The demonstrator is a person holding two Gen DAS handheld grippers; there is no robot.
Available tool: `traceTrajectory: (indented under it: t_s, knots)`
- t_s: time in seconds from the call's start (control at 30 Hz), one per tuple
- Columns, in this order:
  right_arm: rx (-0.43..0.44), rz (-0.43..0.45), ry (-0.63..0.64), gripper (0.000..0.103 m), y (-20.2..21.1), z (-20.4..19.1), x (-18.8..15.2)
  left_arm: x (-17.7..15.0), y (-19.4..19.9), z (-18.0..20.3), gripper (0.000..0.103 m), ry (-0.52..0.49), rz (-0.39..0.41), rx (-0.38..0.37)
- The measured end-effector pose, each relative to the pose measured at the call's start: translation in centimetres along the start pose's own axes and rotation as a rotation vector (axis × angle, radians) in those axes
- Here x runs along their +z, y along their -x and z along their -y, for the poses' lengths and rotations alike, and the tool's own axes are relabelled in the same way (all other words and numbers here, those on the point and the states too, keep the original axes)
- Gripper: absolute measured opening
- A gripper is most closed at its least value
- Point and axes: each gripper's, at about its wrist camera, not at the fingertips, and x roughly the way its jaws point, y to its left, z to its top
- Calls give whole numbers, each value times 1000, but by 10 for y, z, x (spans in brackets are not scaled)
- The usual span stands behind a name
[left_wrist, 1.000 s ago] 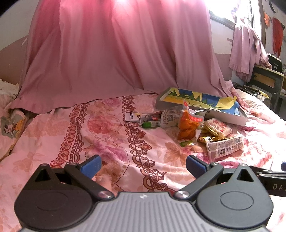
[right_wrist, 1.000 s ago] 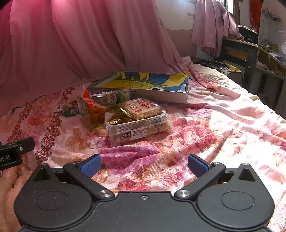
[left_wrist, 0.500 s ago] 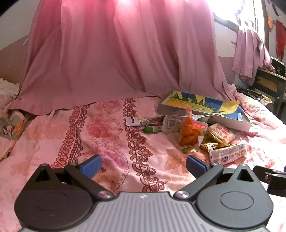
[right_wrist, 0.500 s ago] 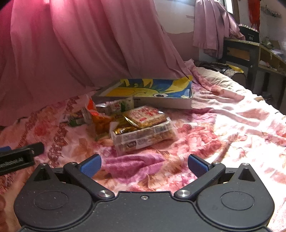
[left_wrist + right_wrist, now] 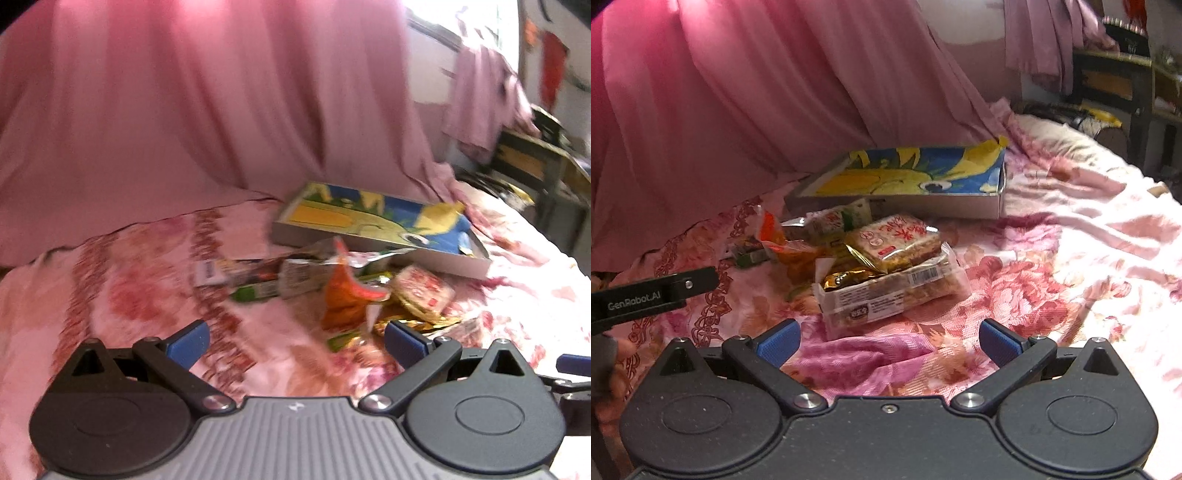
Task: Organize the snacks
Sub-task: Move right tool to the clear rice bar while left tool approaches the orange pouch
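Note:
A pile of snack packets lies on the floral bedsheet in front of a shallow box (image 5: pixel 373 225) (image 5: pixel 908 184) with a yellow and blue picture. In the pile are an orange bag (image 5: pixel 343 299) (image 5: pixel 775 240), a square cracker pack (image 5: pixel 421 291) (image 5: pixel 894 240), a long clear biscuit pack (image 5: pixel 890 295), a gold packet (image 5: pixel 846 277) and a green stick (image 5: pixel 255 293). My left gripper (image 5: pixel 295 341) is open and empty, just short of the orange bag. My right gripper (image 5: pixel 888 338) is open and empty, just short of the long biscuit pack.
A pink curtain (image 5: pixel 184 110) hangs behind the bed. A dark wooden table (image 5: pixel 535 162) (image 5: pixel 1115 77) stands at the right with pink cloth hanging by it. The left gripper's arm (image 5: pixel 653 295) shows at the left edge of the right wrist view.
Both grippers have moved forward toward the snack pile, which now looks larger and closer. Both stay open. The left view is blurred by motion.

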Motion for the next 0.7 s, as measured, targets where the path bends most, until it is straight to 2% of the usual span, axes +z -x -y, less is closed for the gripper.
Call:
traceTrajectory:
  t_s: [0.1,0.2,0.33,0.43,0.53,0.7]
  knots:
    - [23,-33,-13,102,-13,9,7,10,-17,1,103,8,-26,-33]
    - [63,-75,-31,102,-29,16,14,22,-32,-2,103,43,-61,-110]
    - [120,-106,-57,102,-51,19,19,30,-49,-5,103,76,-95,-164]
    - [133,-132,-70,102,-67,18,21,34,-68,-5,103,141,-132,-182]
    - [165,-142,-98,102,-79,19,24,38,-92,-5,102,248,-183,-186]
    - [161,-152,-155,102,-92,25,26,43,-115,-6,102,386,-246,-180]
